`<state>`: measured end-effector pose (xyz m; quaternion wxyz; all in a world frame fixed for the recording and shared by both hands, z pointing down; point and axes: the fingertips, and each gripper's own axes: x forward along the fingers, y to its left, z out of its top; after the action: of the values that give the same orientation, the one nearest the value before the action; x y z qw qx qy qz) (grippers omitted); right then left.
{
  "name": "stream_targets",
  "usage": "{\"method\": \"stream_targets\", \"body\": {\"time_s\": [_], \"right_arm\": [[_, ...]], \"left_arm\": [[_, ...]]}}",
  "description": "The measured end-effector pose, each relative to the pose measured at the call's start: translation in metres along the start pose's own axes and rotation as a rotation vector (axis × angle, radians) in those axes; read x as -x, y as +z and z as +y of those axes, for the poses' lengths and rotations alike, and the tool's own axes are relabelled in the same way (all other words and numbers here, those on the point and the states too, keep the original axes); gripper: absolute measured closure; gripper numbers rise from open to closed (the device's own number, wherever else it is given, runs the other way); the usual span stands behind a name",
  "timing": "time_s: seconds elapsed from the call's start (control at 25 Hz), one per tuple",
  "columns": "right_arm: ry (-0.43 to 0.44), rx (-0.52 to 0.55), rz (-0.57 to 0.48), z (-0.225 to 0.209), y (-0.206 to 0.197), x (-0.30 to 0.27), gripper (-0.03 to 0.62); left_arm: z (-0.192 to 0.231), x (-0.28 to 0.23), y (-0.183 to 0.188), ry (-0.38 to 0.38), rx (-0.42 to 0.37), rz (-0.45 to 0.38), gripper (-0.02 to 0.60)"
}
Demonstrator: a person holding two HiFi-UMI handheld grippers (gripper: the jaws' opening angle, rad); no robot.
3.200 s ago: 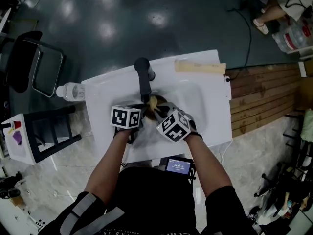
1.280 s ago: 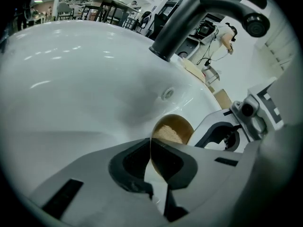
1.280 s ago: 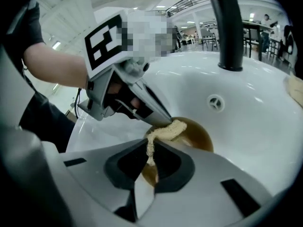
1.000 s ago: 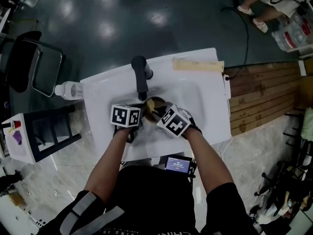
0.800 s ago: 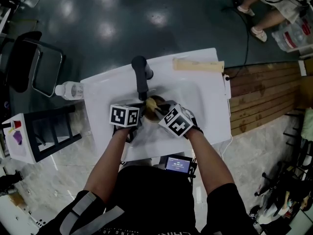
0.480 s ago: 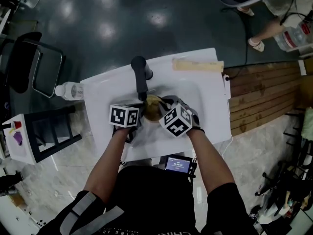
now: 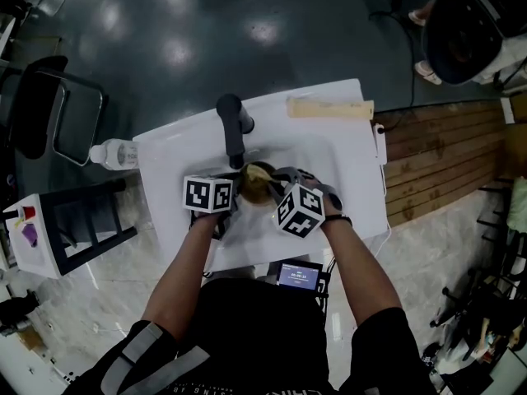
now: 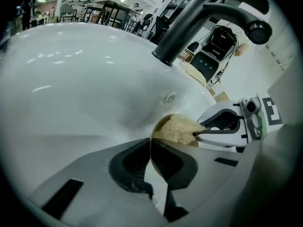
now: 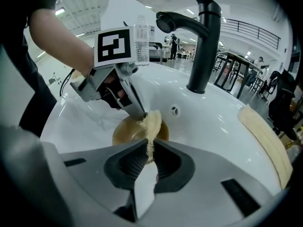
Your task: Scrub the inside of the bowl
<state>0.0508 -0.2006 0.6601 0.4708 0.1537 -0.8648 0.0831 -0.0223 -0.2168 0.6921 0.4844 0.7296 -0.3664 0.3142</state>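
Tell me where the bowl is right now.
In the right gripper view, the bowl is in the sink basin before the faucet, its rim clamped by the left gripper.

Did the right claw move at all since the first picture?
Yes. The right claw, pinching the sponge, has slid a little to the right, away from the black faucet; the left claw grips the bowl.

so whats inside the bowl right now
A pale fibrous scrubber, pinched by the right claw, sits inside the bowl. The bowl's bottom beneath it is covered.
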Motion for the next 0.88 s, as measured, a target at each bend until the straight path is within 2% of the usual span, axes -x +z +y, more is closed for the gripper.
{"method": "stream_targets", "body": {"time_s": [0.28, 0.52, 0.68, 0.88], "right_arm": [[0.094, 0.024, 0.051, 0.024, -0.003, -0.007, 0.554], [0.169, 0.06, 0.051, 0.041, 0.003, -0.014, 0.554], [0.216, -0.048, -0.008, 0.043, 0.013, -0.009, 0.554], [0.16, -0.246, -0.088, 0.015, 0.01, 0.005, 0.554]], "left_arm": [[-0.004, -0.004, 0.005, -0.006, 0.068, -0.026, 0.565], [-0.001, -0.006, 0.011, -0.007, 0.132, -0.052, 0.565], [-0.001, -0.005, 0.012, 0.002, 0.148, -0.064, 0.565], [-0.001, -0.003, 0.012, 0.006, 0.108, -0.056, 0.565]]}}
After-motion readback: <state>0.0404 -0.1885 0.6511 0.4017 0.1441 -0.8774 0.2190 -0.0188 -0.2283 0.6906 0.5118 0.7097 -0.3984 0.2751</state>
